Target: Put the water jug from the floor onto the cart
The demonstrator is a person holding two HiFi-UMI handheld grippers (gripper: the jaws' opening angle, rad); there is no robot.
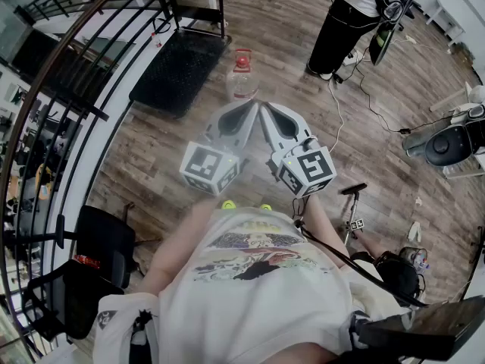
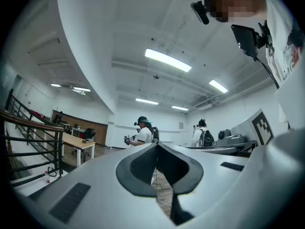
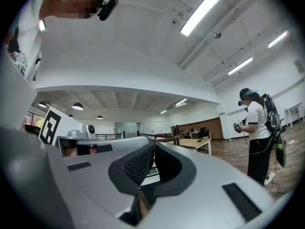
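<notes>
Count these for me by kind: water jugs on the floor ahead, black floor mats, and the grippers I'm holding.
water jug: 1
black floor mat: 1
grippers: 2 (left gripper, right gripper)
Total: 4

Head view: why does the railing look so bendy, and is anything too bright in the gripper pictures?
Head view: the wide lens bows the railing into a curve; the water jug stays fairly sharp. Left gripper view: the ceiling light glares white, corners go black. Right gripper view: the light strip blows out too, same dark corners.
</notes>
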